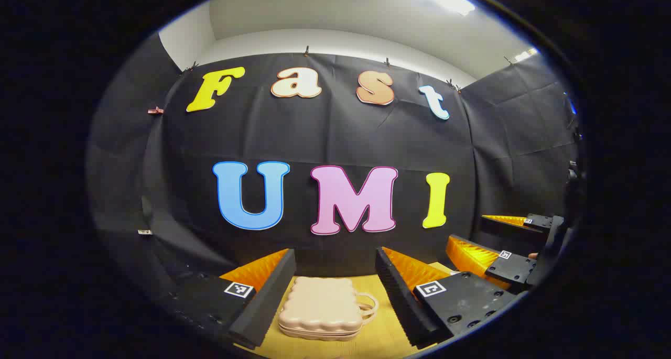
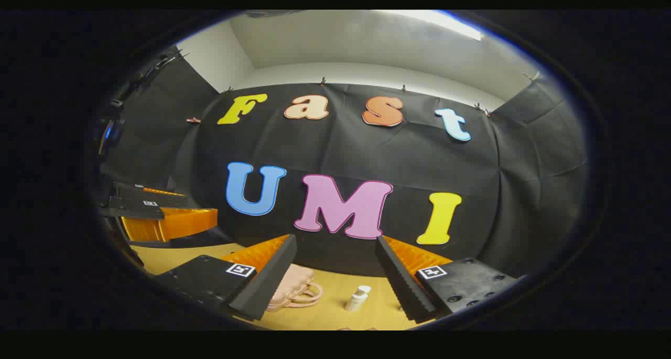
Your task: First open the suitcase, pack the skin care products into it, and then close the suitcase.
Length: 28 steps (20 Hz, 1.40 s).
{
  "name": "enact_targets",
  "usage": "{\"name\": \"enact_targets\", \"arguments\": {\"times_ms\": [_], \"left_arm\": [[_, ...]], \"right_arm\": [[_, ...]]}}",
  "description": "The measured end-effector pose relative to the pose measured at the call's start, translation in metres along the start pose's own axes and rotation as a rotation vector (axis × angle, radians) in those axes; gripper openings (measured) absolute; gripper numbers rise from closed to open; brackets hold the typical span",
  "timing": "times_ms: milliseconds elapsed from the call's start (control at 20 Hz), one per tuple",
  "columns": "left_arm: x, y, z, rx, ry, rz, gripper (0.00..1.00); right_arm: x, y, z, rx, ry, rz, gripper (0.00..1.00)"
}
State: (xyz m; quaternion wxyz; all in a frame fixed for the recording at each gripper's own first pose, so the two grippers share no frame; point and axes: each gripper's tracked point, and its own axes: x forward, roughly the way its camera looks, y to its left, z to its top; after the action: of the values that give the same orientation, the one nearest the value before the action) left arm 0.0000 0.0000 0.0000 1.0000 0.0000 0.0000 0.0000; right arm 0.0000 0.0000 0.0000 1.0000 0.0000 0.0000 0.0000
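Holding both grippers, L [image 1: 335, 296] & R [image 2: 335, 280], w/ fingers spread & grasping nothing, you've got the closed pink suitcase [image 1: 321, 309] flat on the wooden table [image 2: 325, 317], small white bottle [image 2: 357, 298] upright just beside its handle.

Recording booth, black cloth wall [image 1: 335, 139] clipped up on three sides, pale wooden desk [image 2: 325, 306], white ceiling [image 1: 335, 13] above

The right gripper [image 2: 335, 275] is seen with its two fingers spread apart above a light wooden tabletop [image 2: 330, 309], with nothing held between them. A small pale pink hard-shell suitcase [image 2: 291, 293] with loop handles lies closed, partly hidden behind the left-hand finger. A small white upright bottle [image 2: 358, 298] stands just beside it. The left gripper [image 2: 152, 212] is seen farther off at the left edge.
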Motion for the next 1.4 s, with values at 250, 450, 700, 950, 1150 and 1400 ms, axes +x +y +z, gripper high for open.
{"name": "enact_targets", "arguments": {"times_ms": [250, 450, 700, 950, 1150, 1400], "left_arm": [[-0.003, -0.007, -0.023, -0.046, 0.069, -0.021, 0.96], [0.002, -0.01, -0.024, -0.023, 0.068, -0.055, 0.96], [0.01, -0.014, -0.028, -0.022, 0.063, -0.069, 0.96], [0.015, -0.019, -0.04, -0.022, 0.078, -0.069, 0.96], [0.02, -0.02, -0.048, -0.03, 0.091, -0.054, 0.97], [0.042, -0.043, -0.066, -0.011, 0.115, -0.113, 0.98]], "right_arm": [[0.002, -0.01, -0.001, 0.021, 0.015, -0.051, 0.96], [-0.002, -0.016, -0.014, 0.008, 0.052, -0.09, 0.96], [-0.008, -0.022, -0.013, 0.002, 0.049, -0.11, 0.96], [-0.006, -0.028, -0.014, 0.017, 0.03, -0.101, 0.96], [-0.001, -0.034, -0.013, 0.006, 0.021, -0.098, 0.96], [0.001, -0.044, -0.011, 0.022, -0.01, -0.091, 0.96]]}}
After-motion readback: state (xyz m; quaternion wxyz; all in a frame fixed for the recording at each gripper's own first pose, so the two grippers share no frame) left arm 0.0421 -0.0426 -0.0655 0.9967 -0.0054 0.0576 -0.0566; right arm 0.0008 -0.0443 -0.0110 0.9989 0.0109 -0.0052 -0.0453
